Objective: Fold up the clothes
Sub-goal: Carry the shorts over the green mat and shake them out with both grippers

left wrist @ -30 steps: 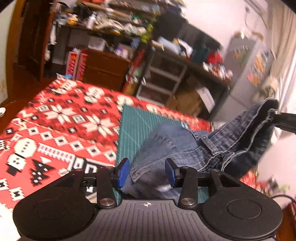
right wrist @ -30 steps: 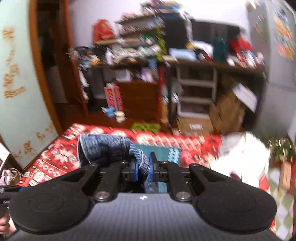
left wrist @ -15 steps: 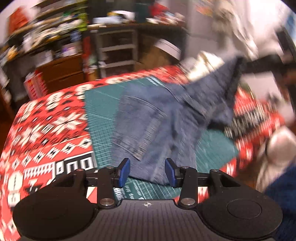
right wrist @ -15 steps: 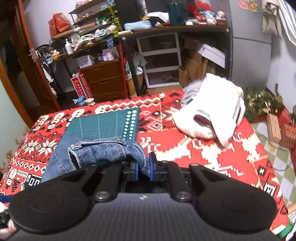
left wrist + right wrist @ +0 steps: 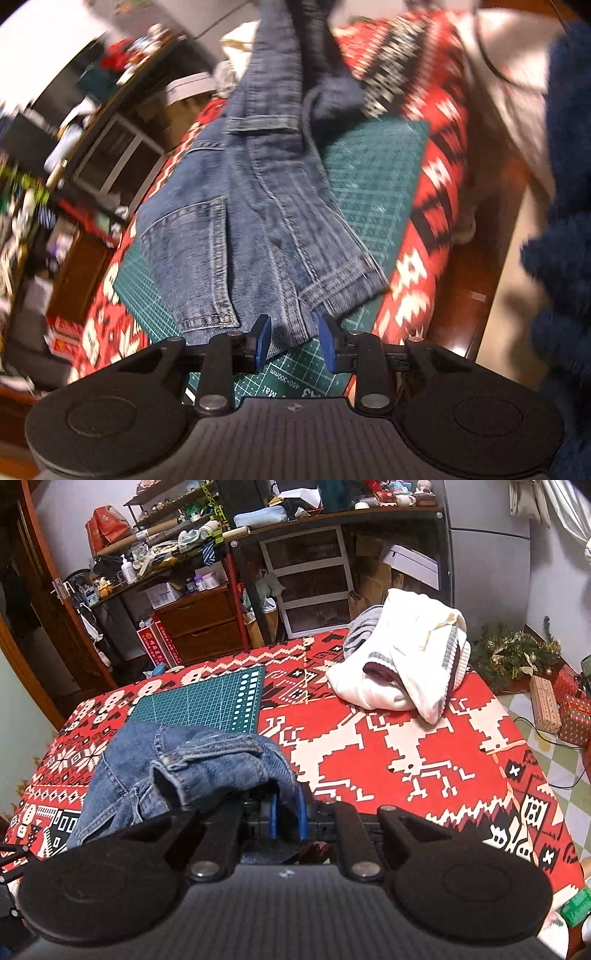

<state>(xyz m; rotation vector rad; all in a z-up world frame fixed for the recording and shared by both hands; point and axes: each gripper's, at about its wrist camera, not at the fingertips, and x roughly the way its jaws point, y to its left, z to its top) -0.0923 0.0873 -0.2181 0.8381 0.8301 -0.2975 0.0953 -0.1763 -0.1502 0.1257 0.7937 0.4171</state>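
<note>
We note the left gripper [image 5: 294, 341] nearest in its own view, its 2 blue-padded fingers [image 5: 263, 339] spread apart with nothing between them, poised just short of the hem of the jeans [image 5: 236, 206]. Beneath it lies a green cutting mat [image 5: 373, 173], printed with a grid and the word "Mat" at its near edge. The jeans lie partly across this mat, back pocket facing up, 1 leg hem at the near end; the far end of the garment rises off the surface toward the top of the frame. The mat rests on a red patterned tablecloth [image 5: 436, 158], and a fuzzy dark blue sleeve [image 5: 565, 206] fills the right edge of that view. This view is blurred, so finer detail is not reliable. In the right wrist view we record the right gripper [image 5: 287, 814] pinching a bunched fold of the jeans [image 5: 192, 764], the denim draped over and between its 2 blue pads, which stand close together on the cloth. The remainder of the garment hangs down to the left onto the tablecloth [image 5: 406, 746]. Beyond it we see the far portion of the cutting mat [image 5: 207, 701], and well apart to the right a heaped white garment [image 5: 402, 664] with grey and maroon trim. Cluttered shelving [image 5: 295, 546] stands behind the table.
</note>
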